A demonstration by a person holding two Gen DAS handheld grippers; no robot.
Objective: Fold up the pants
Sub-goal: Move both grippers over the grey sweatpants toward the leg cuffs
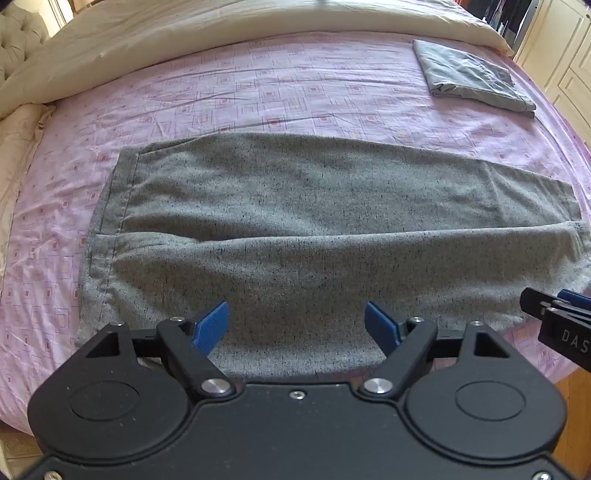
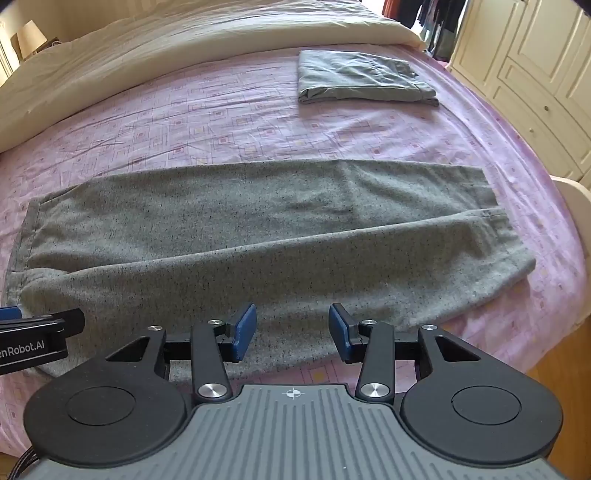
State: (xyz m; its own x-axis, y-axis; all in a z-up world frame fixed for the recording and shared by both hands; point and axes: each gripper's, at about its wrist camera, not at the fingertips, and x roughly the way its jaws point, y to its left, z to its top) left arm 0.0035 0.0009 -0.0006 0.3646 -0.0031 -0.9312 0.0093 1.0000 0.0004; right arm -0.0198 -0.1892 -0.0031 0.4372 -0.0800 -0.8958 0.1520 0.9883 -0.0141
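Note:
Grey speckled pants (image 1: 295, 229) lie flat across the pink patterned bed sheet (image 1: 258, 96), one leg folded over the other, hems at the left, the other end at the right. My left gripper (image 1: 296, 325) hovers open over the near edge of the pants, blue pads apart with only cloth below. My right gripper (image 2: 292, 328) stands open above the same near edge of the pants (image 2: 258, 236), further right. The right gripper's tip (image 1: 554, 314) shows at the edge of the left wrist view, and the left gripper's tip (image 2: 40, 328) at the left edge of the right wrist view.
A folded grey garment (image 1: 472, 79) (image 2: 362, 77) lies at the far right of the bed. A cream duvet (image 1: 221, 26) is bunched along the far side. Cream wardrobe doors (image 2: 535, 74) stand to the right, and wooden floor (image 2: 561, 369) shows past the bed's near right corner.

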